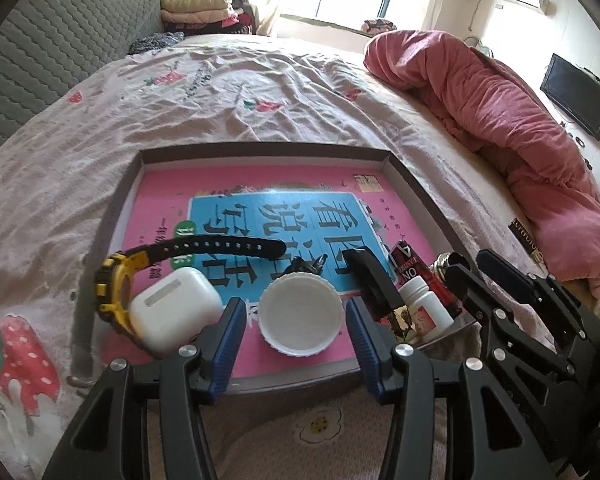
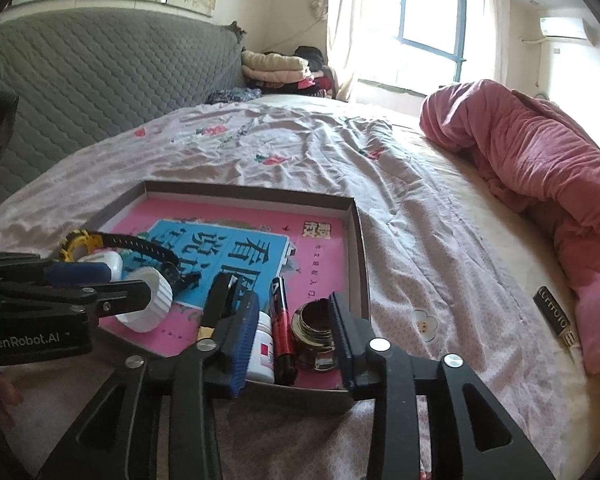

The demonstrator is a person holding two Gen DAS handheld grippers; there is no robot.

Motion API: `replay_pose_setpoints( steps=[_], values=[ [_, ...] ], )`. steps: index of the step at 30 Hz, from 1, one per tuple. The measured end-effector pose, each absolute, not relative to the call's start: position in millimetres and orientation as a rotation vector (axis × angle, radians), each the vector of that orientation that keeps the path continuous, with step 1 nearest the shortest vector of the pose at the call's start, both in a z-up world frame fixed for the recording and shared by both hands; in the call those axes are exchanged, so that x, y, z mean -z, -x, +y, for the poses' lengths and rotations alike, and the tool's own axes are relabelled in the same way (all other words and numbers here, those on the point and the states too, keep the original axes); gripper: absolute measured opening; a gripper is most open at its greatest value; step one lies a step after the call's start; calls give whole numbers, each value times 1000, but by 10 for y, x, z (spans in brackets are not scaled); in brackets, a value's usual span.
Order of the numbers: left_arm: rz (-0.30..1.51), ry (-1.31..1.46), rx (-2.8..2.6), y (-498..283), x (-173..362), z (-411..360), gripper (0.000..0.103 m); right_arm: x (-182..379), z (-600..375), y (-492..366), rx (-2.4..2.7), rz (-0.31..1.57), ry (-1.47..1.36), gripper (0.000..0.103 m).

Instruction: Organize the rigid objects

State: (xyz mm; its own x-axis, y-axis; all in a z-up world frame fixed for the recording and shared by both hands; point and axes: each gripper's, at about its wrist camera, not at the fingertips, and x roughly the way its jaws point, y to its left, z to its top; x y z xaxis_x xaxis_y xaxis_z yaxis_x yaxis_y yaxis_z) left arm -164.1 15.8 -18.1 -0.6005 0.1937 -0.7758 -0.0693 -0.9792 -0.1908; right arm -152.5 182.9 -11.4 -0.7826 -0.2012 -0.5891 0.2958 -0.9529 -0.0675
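On the bed, a shallow tray point(image 1: 416, 188) holds a pink book and a cluster of small things along its near edge. The left gripper point(image 1: 296, 320) stands wide open with nothing in it, its blue pads either side of a white lid point(image 1: 302, 314) that lies open side up; whether the pads touch the lid's rim I cannot tell. At the lid's 9 o'clock sits a white earbud case point(image 1: 172, 308), with a yellow watch point(image 1: 112, 284) looped behind it. At its 3 o'clock lie a black clip point(image 1: 370, 276), a small white bottle point(image 1: 424, 306) and a red marker point(image 2: 282, 320).

The right gripper point(image 2: 296, 340) is also open and empty, with a small brown jar point(image 2: 312, 332) between its fingers.

The likely step is picking up the lid. To do it well, the left pads should close squarely across the widest part of the rim and stay low, so it does not tip or slide toward the earbud case.
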Motion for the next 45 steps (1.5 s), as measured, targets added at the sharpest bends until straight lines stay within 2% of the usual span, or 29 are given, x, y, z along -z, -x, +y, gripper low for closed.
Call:
replay_pose_setpoints(
  steps=[4, 6, 12, 23, 29, 45],
  values=[
    [-196, 1320, -2708, 1554, 101, 114, 54, 31, 1769, 1417, 2724, 222, -872, 45],
    [-192, 1322, -2721, 1496, 60, 75, 55, -3, 1728, 1368, 2725, 224, -866, 57],
    [-205, 1322, -2802, 1259, -97, -74, 55, -120, 1603, 1127, 2702, 180, -870, 73],
    [-184, 1333, -2877, 869, -254, -207, 55, -163, 1453, 704, 2665, 189, -912, 74],
    [-191, 1348, -2879, 660, -280, -222, 55, -210, 1574, 560, 2691, 132, -937, 74],
    [-161, 1350, -2852, 243, -311, -8, 55, -285, 1733, 221, 2752, 93, -969, 75]
  ],
)
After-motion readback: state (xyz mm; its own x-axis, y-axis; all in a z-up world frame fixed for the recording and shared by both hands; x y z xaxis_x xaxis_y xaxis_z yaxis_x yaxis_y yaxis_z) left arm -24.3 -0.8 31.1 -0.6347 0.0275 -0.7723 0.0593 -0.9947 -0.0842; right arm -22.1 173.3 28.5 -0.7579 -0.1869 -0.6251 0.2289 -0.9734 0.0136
